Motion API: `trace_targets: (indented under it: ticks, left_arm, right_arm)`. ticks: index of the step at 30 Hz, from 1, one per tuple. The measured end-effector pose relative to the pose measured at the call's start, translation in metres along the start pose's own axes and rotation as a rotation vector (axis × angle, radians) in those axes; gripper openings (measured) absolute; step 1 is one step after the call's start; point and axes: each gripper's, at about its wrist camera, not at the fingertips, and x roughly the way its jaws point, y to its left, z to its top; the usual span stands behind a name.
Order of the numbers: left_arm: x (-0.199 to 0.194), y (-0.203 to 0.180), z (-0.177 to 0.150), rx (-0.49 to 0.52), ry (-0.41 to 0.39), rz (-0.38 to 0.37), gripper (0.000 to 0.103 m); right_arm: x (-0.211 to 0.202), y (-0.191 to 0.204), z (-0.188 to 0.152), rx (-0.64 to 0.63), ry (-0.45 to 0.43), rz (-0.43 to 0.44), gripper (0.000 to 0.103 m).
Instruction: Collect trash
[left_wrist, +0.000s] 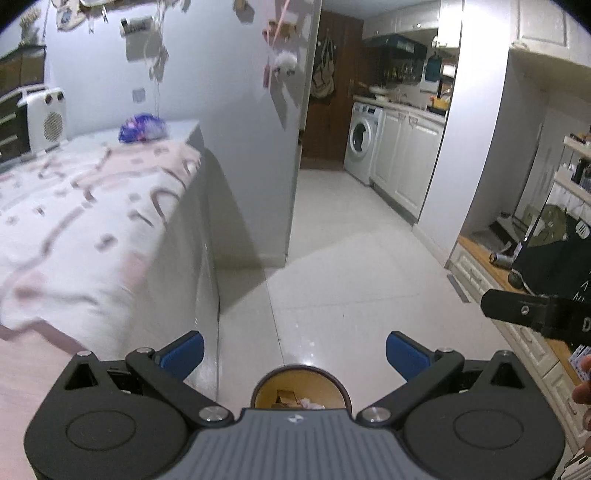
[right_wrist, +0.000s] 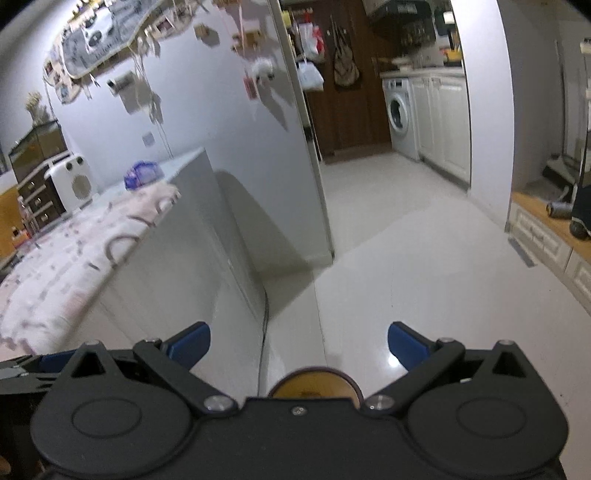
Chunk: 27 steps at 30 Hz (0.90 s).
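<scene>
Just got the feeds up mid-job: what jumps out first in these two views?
Both grippers, left and right, hang open and empty over a round bin on the pale tiled floor, with scraps visible inside it. To the left, a patterned cloth covers a white counter carrying a purple bag; a washing machine stands in the kitchen beyond.

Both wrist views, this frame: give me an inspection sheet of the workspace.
Surface: glossy pale tiled floor, bare ahead.
Job's things: round bin on the floor below both grippers, scraps inside.
Clutter: purple bag on the patterned cloth beside a white heater.
Grippers: left gripper open, empty; right gripper open, empty.
Cables: dark cable runs down the white cabinet side to the floor.
Surroundings: washing machine in the kitchen beyond; bags hang on the brown door.
</scene>
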Motion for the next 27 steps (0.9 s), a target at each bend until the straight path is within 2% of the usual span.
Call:
trace_targets:
  ticks: [6, 14, 27]
  left_arm:
    - [-0.06, 0.013, 0.016, -0.005, -0.076, 0.026, 0.103]
    - [-0.114, 0.033, 0.026, -0.014, -0.123, 0.067, 0.103]
    - [-0.193, 0.068, 0.011, -0.015, -0.17, 0.17, 0.103]
  right_arm:
    - [-0.04, 0.027, 0.009, -0.024, -0.048, 0.021, 0.103]
    - [-0.09, 0.06, 0.02, -0.063, -0.104, 0.052, 0.103]
    - [-0.15, 0.09, 0.015, -0.095, -0.168, 0.049, 0.103]
